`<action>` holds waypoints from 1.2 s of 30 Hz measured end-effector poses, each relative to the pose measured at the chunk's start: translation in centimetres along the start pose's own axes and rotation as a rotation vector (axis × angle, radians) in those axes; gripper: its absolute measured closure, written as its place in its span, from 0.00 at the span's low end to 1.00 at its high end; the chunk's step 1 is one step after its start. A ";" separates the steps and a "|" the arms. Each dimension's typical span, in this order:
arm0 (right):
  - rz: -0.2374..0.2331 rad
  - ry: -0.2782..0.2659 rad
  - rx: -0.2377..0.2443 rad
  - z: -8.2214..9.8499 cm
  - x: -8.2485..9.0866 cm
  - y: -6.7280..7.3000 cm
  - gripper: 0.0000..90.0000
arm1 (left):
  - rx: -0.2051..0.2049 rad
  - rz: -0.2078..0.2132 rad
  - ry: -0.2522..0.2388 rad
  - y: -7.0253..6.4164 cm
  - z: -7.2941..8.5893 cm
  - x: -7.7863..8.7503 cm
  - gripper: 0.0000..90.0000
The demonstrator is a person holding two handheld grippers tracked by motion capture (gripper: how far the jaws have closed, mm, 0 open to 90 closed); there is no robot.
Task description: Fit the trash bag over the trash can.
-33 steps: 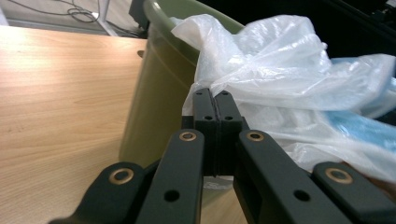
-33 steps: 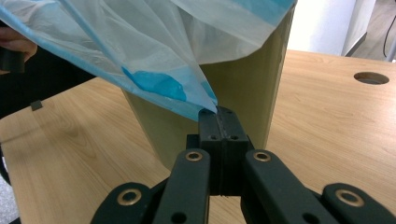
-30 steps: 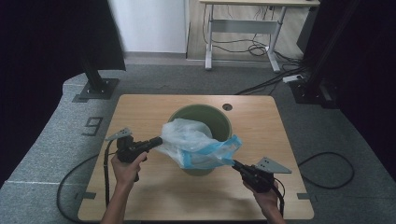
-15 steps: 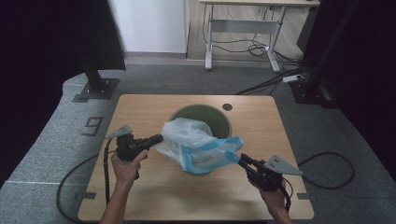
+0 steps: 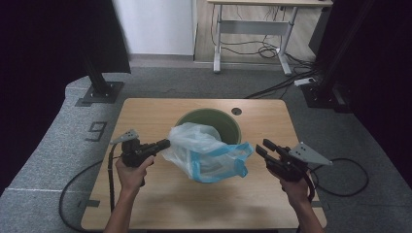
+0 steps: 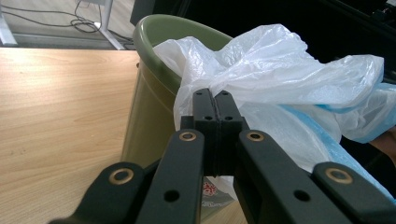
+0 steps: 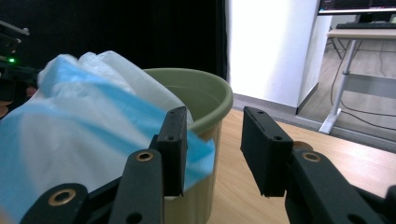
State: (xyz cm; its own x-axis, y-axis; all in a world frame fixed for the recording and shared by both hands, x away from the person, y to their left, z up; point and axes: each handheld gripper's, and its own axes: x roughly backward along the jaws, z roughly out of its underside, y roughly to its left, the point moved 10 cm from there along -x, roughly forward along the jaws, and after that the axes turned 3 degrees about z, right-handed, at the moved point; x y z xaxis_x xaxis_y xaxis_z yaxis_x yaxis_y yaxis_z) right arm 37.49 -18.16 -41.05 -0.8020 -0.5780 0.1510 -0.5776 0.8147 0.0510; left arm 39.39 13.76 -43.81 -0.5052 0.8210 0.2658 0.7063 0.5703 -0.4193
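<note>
Left gripper (image 5: 165,143) clamped on the thin white-and-blue plastic bin liner (image 5: 206,153); right gripper (image 5: 262,148) let go, jaws just been opening, nothing pinched between them.

Step looks like fitting the liner into the round olive-green plastic bin (image 5: 228,124) at mid-table: bag is bunched over the near rim and spilling forward, mouth not spread. Right gripper view: blue hem (image 7: 196,161) sits just in front of one pad, no contact. Likely next: right re-grips the blue hem farther along, then both pull apart and hook it over the rim.

Dim surroundings; bright, softly blurred backdrop
</note>
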 end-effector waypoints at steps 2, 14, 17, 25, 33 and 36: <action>-0.007 0.005 -0.010 -0.3 -0.8 -0.2 0.66 | 0.004 0.000 0.002 0.1 0.0 0.0 1.00; -0.081 0.060 -0.006 2.0 -1.6 1.7 0.61 | 0.000 0.010 0.000 -0.3 0.0 0.4 1.00; -0.090 0.097 0.008 2.7 -2.0 1.9 0.56 | 0.002 0.010 0.000 -0.3 0.0 0.4 1.00; -0.101 0.140 -0.024 4.5 -3.7 1.2 0.53 | 0.009 0.002 0.008 0.1 0.0 0.4 1.00; -0.099 0.120 0.024 4.6 -4.0 0.9 0.94 | 0.010 -0.009 0.001 0.5 -0.1 0.6 1.00; -0.077 0.099 0.033 3.9 -3.8 0.5 0.98 | 0.009 -0.010 0.000 0.5 -0.2 0.6 1.00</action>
State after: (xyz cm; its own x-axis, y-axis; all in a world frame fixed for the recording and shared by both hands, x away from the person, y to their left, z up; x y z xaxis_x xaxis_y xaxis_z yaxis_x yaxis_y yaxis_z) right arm 39.68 -15.69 -45.45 -0.7372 -0.6296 0.2452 -0.6426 0.7655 0.0338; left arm 39.56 14.54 -43.70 -0.5122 0.8151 0.2705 0.6967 0.5786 -0.4241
